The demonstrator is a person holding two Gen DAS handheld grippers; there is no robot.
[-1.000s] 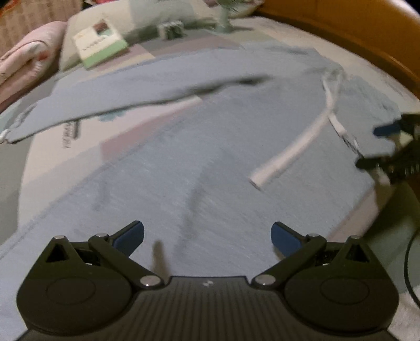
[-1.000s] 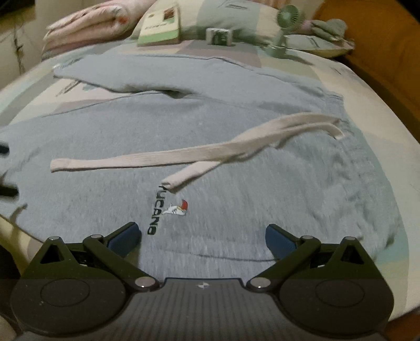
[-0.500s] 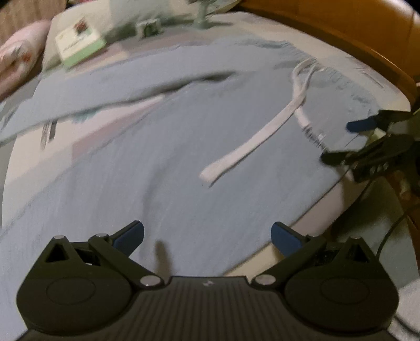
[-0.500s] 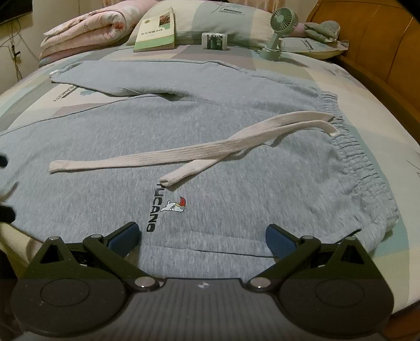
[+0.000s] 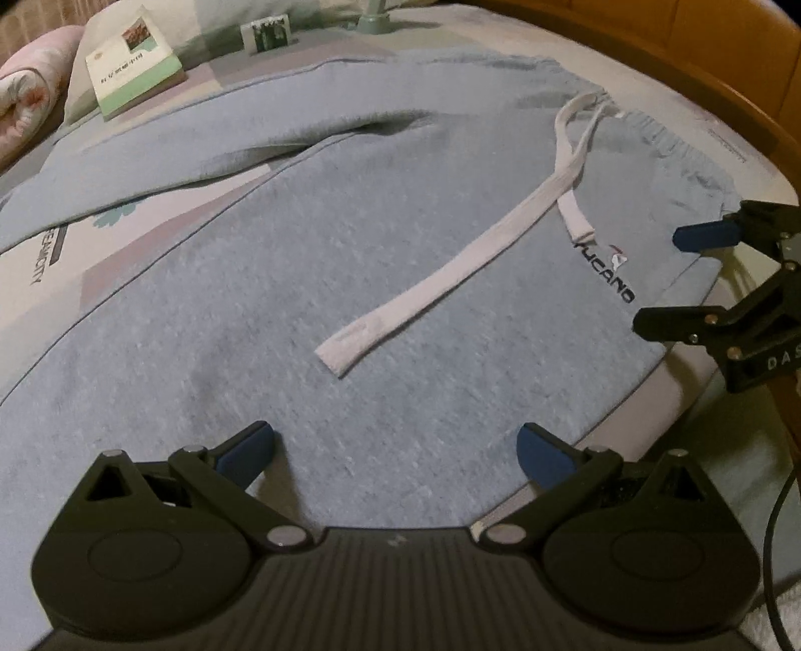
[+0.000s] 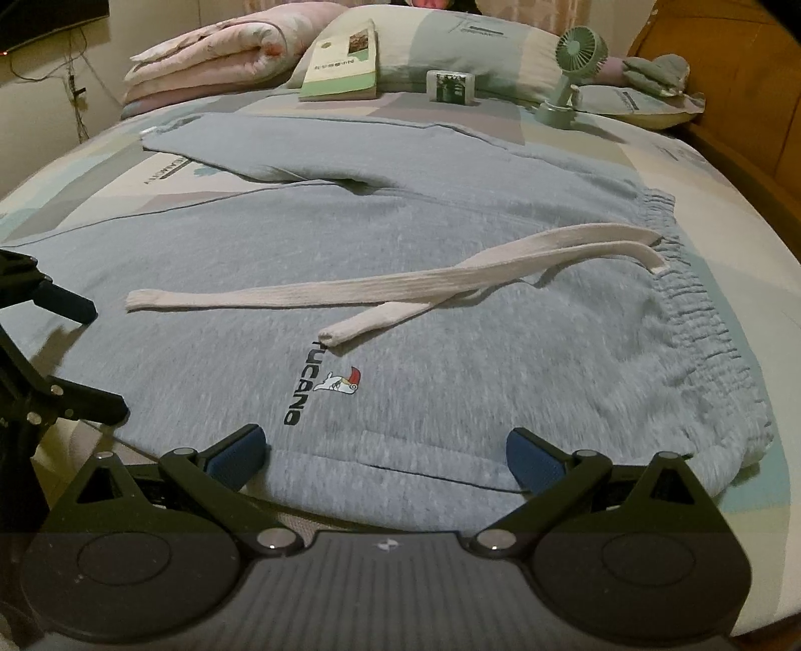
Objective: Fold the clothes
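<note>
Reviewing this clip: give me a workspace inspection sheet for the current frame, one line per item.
Surface: bed with patterned sheet, sweatpants spread across it.
Job's things: grey sweatpants lying flat, unfolded; white drawstring loose on top; logo facing up.
Clutter: book, small box and green fan by the pillow; folded pink quilt.
Grippers: left gripper open above the pants' near edge; right gripper open near the waistband side; neither holds cloth.
Cables: black cable at the bed's edge; wires on the wall.
Surroundings: wooden bed frame.
</note>
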